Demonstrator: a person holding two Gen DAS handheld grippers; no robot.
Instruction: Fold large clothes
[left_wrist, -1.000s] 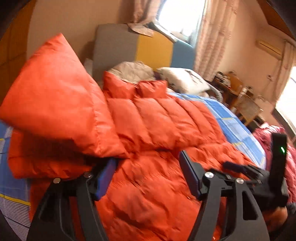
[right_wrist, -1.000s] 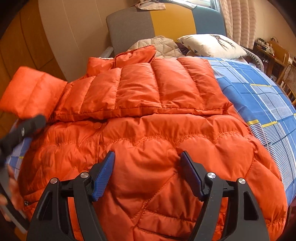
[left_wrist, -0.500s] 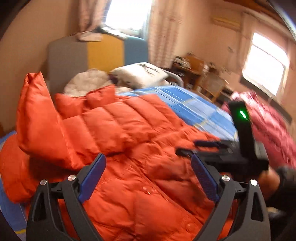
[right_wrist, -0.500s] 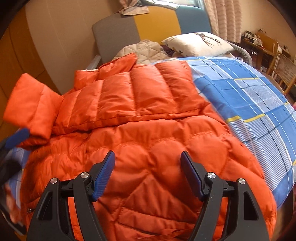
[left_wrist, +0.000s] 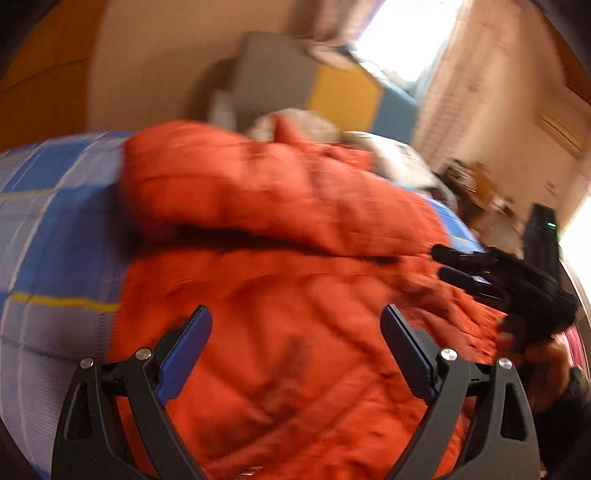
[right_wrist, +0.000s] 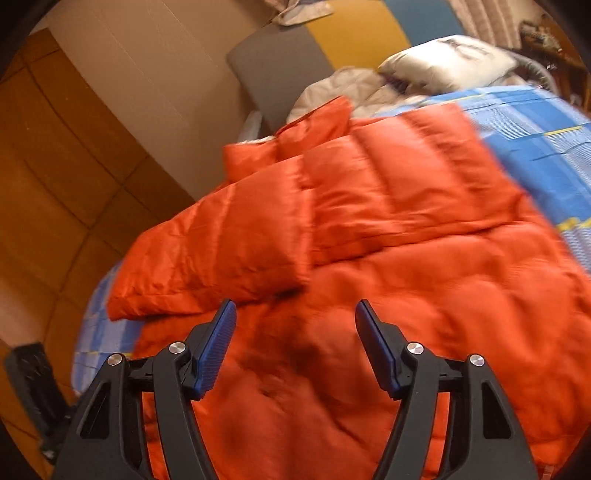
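A second before, the left gripper (left_wrist: 295, 347) had held up a sleeve of the orange down jacket (right_wrist: 406, 229); by now the sleeve (right_wrist: 221, 254) lay folded across the jacket's body, and the left view had swung and blurred. The left gripper's jaws had sprung from partly closed to wide apart, with nothing between them, above the jacket's lower half. The right gripper (right_wrist: 295, 339) had its jaws closing from a wider gap to a middling one, with only jacket fabric beneath them and no pad pressing on it. It also showed at the right edge of the left view (left_wrist: 465, 266), over the jacket's far side. The jacket lay flat on the blue checked bedsheet (right_wrist: 546, 147), its long axis running from the grippers toward the headboard (right_wrist: 288, 70), collar (right_wrist: 295, 140) at the far end beside the pillow (right_wrist: 447, 59).
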